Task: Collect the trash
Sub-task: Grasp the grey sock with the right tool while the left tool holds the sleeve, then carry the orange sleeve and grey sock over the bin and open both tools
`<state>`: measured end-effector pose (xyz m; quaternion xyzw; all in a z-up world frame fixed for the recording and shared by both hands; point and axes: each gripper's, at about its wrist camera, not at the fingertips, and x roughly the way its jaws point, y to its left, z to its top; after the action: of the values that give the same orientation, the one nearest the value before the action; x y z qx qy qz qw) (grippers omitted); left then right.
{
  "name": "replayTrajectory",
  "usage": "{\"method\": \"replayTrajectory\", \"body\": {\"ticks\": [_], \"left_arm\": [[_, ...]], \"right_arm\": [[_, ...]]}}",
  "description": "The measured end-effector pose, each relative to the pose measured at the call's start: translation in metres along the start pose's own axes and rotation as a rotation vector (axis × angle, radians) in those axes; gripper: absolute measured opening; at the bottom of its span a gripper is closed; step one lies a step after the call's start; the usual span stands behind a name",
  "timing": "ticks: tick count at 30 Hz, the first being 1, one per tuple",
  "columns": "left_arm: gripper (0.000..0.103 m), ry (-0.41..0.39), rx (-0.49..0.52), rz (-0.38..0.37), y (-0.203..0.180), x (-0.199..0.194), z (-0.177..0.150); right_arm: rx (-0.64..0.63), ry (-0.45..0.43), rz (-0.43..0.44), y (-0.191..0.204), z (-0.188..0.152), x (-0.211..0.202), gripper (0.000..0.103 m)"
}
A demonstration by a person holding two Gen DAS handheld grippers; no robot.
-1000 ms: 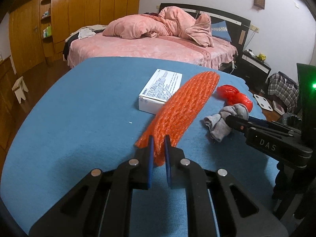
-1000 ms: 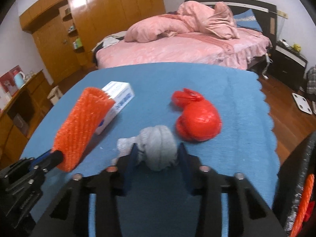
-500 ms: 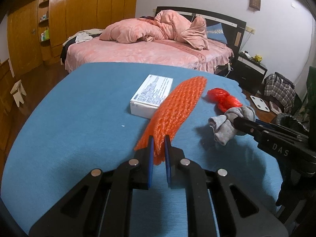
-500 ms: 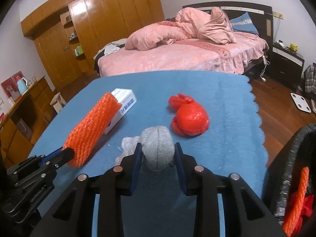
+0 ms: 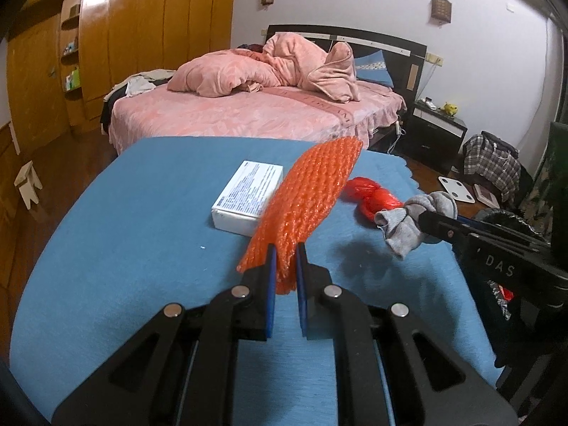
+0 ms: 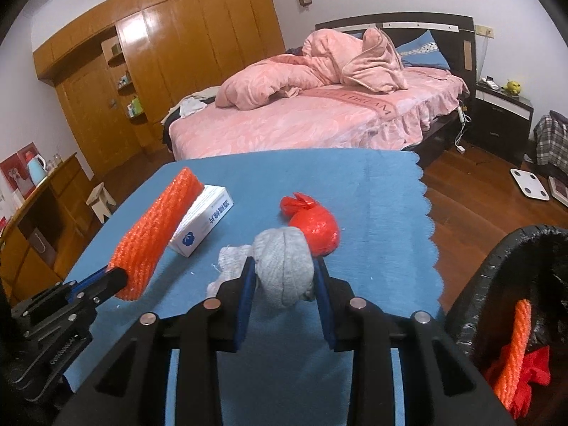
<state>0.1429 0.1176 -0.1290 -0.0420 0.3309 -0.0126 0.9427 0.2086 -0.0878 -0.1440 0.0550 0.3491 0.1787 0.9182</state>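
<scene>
Above the blue tabletop we hold two pieces clear: our left gripper pinches the orange foam net, our right gripper clamps the grey sock. Left near the far right edge: red bag, white box. Bin at the near right corner already holds scraps.

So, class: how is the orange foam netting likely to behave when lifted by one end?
The netting is probably light: the left gripper holds it out by one end. Fairly stiff, as it sticks out almost straight. Likely squashy, since the jaws pinch it thin.
</scene>
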Motion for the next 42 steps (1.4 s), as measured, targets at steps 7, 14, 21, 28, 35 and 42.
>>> {"method": "replayTrajectory", "body": {"ticks": [7,14,21,28,35,42], "left_arm": [[0.01,-0.014,0.015,-0.014,-0.011,-0.011,0.004],[0.01,-0.036,0.033,-0.046,-0.028,-0.023,0.008],[0.01,-0.048,0.064,-0.108,-0.058,-0.034,0.011],[0.01,-0.05,0.108,-0.189,-0.102,-0.036,0.011],[0.01,-0.054,0.167,-0.285,-0.157,-0.034,0.012],[0.01,-0.053,0.233,-0.375,-0.211,-0.028,0.013]], "right_arm": [[0.009,-0.02,-0.012,-0.005,0.001,-0.019,0.032],[0.013,-0.053,-0.034,-0.017,0.001,-0.048,0.032],[0.03,-0.098,-0.072,-0.041,-0.001,-0.086,0.032],[0.064,-0.15,-0.141,-0.078,-0.003,-0.128,0.032],[0.104,-0.168,-0.229,-0.121,-0.013,-0.156,0.032],[0.145,-0.167,-0.314,-0.164,-0.024,-0.176,0.032]]}}
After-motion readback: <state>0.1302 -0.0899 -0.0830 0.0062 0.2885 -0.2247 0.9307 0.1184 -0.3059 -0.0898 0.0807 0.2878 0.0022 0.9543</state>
